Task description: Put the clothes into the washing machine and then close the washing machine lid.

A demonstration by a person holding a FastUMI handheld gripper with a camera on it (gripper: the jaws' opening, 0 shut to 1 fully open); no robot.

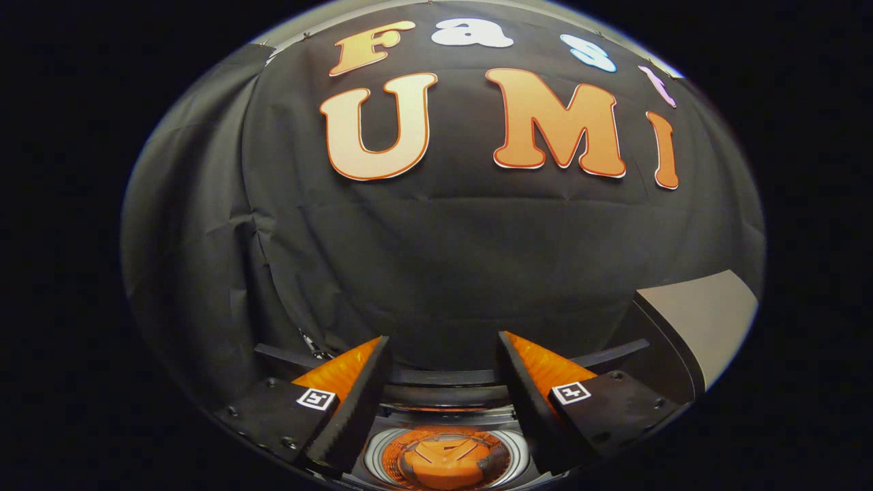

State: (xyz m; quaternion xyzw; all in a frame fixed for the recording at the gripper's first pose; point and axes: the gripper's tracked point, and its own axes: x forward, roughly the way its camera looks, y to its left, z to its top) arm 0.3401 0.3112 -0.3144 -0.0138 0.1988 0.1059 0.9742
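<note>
My gripper (443, 348) is open, its two fingers spread wide with nothing between them. Below and between the fingers lies the washing machine's round drum opening (447, 458), seen from above, with an orange agitator at the bottom of the metal tub. The drum's dark rim (450, 376) runs just ahead of the fingertips. To the right, beyond the right finger, the washing machine lid (702, 320) stands raised, a grey panel with a dark edge. I see no clothes between the fingers.
The booth's black cloth wall (443, 259) hangs close behind the machine, with folds to the left.
</note>
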